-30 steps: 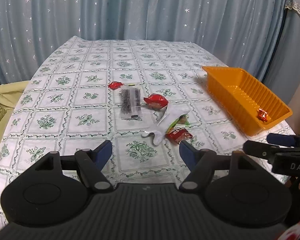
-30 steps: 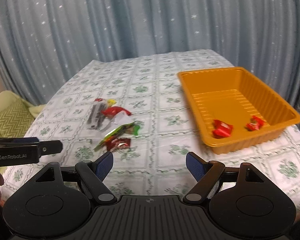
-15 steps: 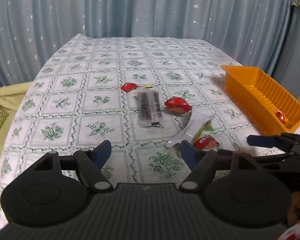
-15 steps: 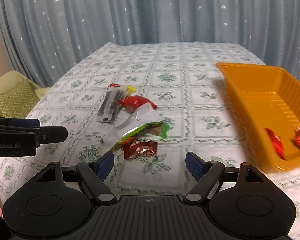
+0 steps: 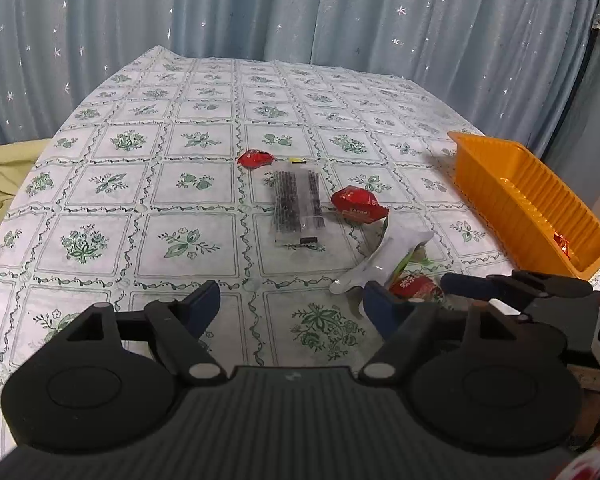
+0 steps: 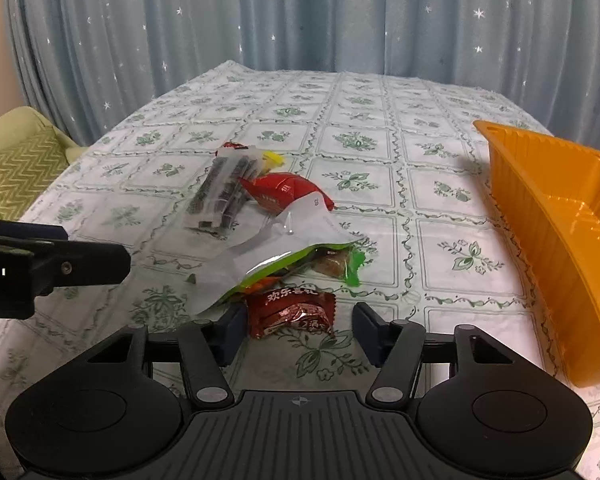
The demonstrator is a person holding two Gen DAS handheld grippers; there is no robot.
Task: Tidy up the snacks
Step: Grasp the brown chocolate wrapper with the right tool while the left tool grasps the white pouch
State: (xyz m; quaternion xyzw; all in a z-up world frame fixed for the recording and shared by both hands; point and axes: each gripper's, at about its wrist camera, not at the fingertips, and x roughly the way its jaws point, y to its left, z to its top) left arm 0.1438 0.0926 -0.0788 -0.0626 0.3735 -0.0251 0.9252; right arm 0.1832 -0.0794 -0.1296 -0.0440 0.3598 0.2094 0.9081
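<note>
From the left wrist view my left gripper point(image 5: 290, 304) hung unclenched over bare worktop point(image 5: 188, 200), widening and empty; from the right wrist view my right gripper point(image 6: 298, 330) was closing around the dark-red candy point(image 6: 292, 314), not yet pinching it, bound for the orange tray point(image 6: 556, 248) nearby.

My table point(image 6: 372, 128), under its green-flowered cloth point(image 5: 180, 240), carries the orange tray point(image 6: 548, 216) at three o'clock. The snacks lie at centre: a dark red candy point(image 6: 292, 314), green-edged pouch point(image 6: 284, 248), red packet point(image 6: 280, 192), clear packet point(image 5: 298, 204) (dark sticks, perhaps seaweed) and small red candy point(image 5: 255, 158).
</note>
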